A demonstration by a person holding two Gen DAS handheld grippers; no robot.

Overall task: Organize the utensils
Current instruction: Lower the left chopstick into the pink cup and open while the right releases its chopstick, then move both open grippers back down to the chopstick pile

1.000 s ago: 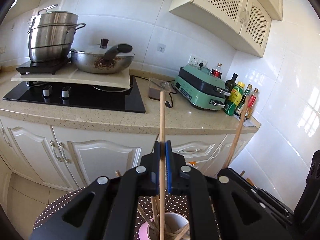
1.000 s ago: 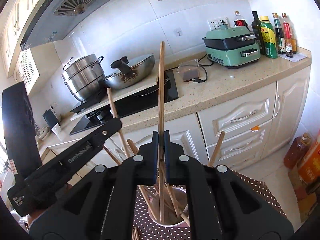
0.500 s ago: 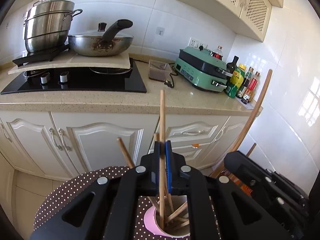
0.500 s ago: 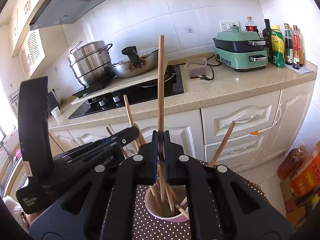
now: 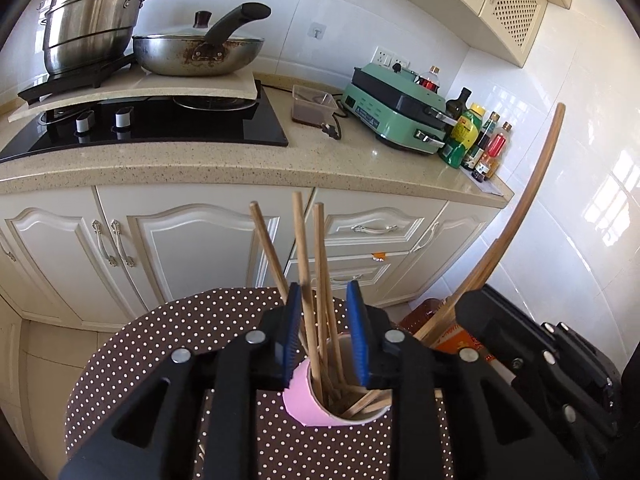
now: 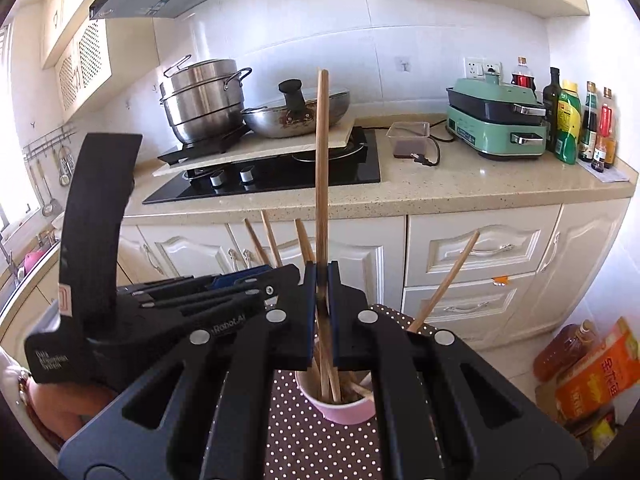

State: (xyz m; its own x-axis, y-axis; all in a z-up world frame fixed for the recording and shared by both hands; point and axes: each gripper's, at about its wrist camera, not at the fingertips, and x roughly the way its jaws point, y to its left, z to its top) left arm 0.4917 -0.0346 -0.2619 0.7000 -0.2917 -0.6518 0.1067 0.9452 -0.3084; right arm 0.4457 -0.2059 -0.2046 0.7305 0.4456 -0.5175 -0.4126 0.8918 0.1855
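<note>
Chopsticks [image 5: 308,264] just released into pink cup [image 5: 304,404], left gripper [image 5: 325,334] parting; right gripper [image 6: 321,312] clamping another chopstick [image 6: 322,168] for dropping.

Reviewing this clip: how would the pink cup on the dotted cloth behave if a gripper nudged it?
The pink cup looks small and light, so it would probably slide. The chopsticks stand far above its rim and lean outward, likely making it top-heavy and apt to tip. The dotted cloth may add some grip.

Bright daylight, tile glare, fisheye-warped edges, sharp.
</note>
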